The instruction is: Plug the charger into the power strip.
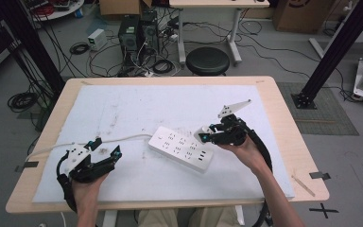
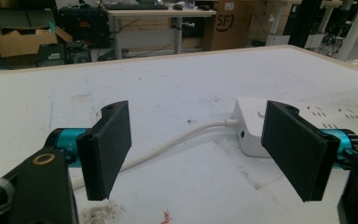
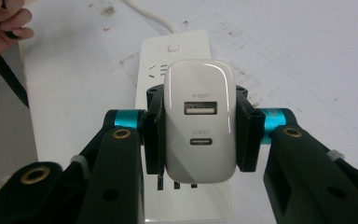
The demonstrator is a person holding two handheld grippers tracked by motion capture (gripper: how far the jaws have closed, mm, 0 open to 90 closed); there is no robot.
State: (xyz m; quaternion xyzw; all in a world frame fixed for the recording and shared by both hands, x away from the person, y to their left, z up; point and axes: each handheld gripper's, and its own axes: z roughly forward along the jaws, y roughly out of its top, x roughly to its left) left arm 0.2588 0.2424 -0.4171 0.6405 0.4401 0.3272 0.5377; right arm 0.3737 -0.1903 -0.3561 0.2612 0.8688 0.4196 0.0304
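We see the right gripper [image 3: 199, 135] clamped on a white USB charger [image 3: 200, 122] — ports facing us — above the power strip [image 1: 182, 148], whose long axis runs far-left to near-right; left gripper [image 2: 198, 149] spread apart.

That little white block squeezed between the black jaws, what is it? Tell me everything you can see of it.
It looks like a USB charger: a glossy white plastic block with rounded corners. Its facing side carries two ports, a wider USB-A one above a slim USB-C one, each with a faint label that reads upside down. The right gripper clamps it by its two sides, its jaws pressed flat against them. It sits directly above the white power strip lying on the table; whether it is touching the strip cannot be told.
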